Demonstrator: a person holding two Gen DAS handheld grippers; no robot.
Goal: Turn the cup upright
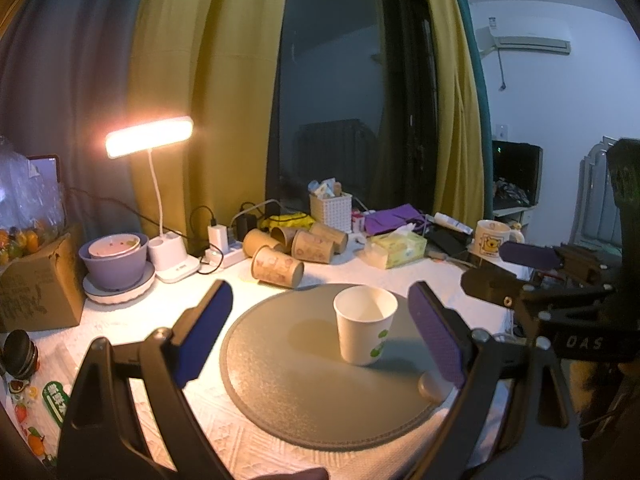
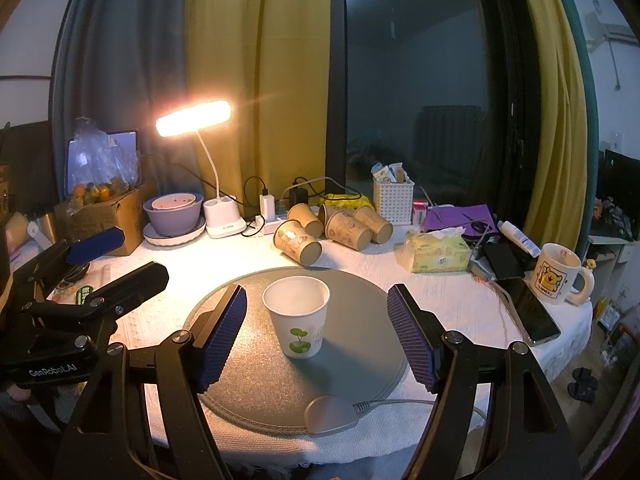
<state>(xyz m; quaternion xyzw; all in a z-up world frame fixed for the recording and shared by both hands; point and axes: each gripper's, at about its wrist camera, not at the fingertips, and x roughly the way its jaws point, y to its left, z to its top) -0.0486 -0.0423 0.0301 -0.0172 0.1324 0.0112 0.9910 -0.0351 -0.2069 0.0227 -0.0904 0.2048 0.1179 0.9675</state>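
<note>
A white paper cup (image 1: 366, 330) with a green sprout print stands upright, mouth up, on a round grey mat (image 1: 280, 380). It also shows in the right wrist view (image 2: 298, 322) on the mat (image 2: 352, 368). My left gripper (image 1: 320, 328) is open, its blue pads either side of the cup and nearer the camera, not touching it. My right gripper (image 2: 316, 332) is open too, its pads flanking the cup without contact. Each gripper shows at the edge of the other's view.
Several brown paper cups (image 2: 332, 228) lie on their sides behind the mat. A lit desk lamp (image 2: 194, 118), stacked bowls (image 2: 174, 214), a tissue box (image 2: 438, 254), a bear mug (image 2: 558, 274), a phone (image 2: 530, 312) and a cardboard box (image 2: 100, 212) crowd the table.
</note>
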